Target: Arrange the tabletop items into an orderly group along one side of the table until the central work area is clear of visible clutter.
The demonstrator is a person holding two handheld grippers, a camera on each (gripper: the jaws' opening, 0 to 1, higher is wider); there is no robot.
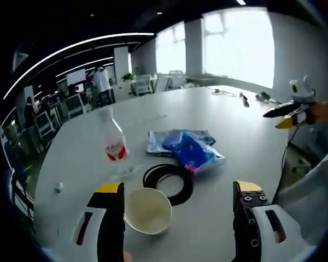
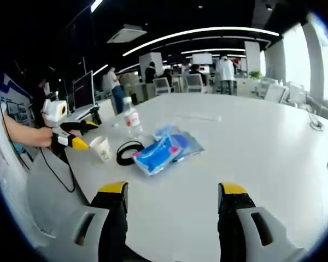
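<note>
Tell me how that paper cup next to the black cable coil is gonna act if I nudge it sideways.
The paper cup looks empty and stands upright, so it is probably very light and may tip rather than slide. Its thin wall would likely crush under a firm squeeze. The cable coil sits close, so a push could snag there.

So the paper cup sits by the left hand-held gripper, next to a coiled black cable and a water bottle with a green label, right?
Nearly. The label on the water bottle is red, not green, as the left gripper view shows. The rest holds: the paper cup sits by the left hand-held gripper, next to the coiled black cable.
</note>
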